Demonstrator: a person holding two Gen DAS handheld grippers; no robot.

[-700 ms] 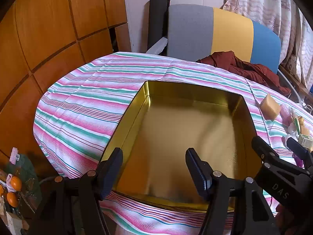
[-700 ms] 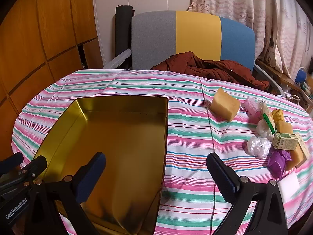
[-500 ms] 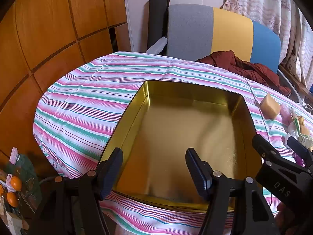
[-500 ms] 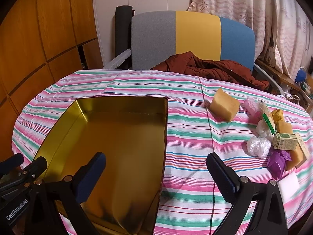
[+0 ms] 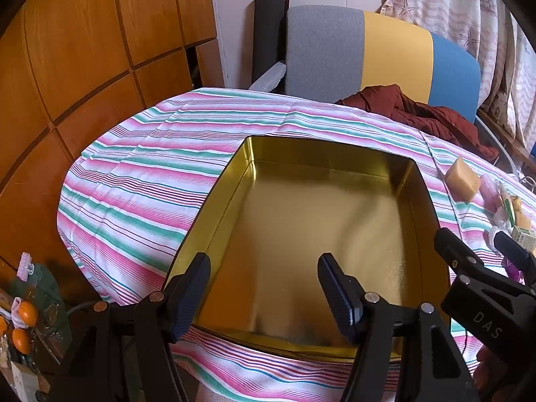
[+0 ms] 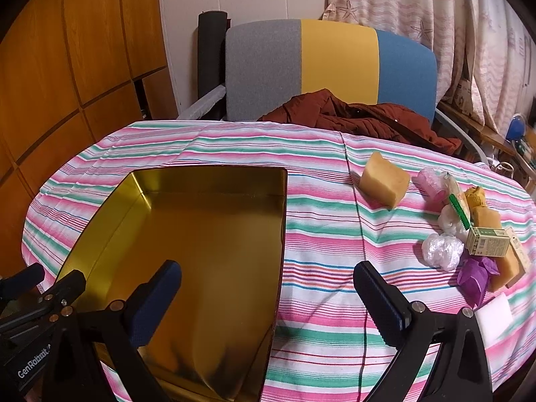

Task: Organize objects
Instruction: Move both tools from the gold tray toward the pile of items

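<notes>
An empty gold tin box [image 5: 321, 181] [image 6: 234, 181] sits open on the striped tablecloth. My left gripper [image 5: 264, 278] is open and empty over the box's near edge. My right gripper [image 6: 268, 284] is open and empty, straddling the box's right wall. At the right lie a yellow sponge block [image 6: 385, 181] [image 5: 462, 179], a pink wrapped item [image 6: 430, 181], white plastic wads [image 6: 442, 251], a small green-printed carton [image 6: 489, 246], a purple wrapper [image 6: 475, 276], tan blocks [image 6: 485, 216] and a white pad [image 6: 494, 316].
A red-brown jacket [image 6: 361, 119] lies at the table's far edge against a grey, yellow and blue chair [image 6: 331, 63]. Wooden panels [image 5: 83, 50] stand on the left. Oranges [image 5: 25, 313] lie on clutter below the table's left edge. A thin cord [image 6: 360, 221] crosses the cloth.
Both grippers have barely shifted; the views have drifted slightly. Nothing on the table has moved.
</notes>
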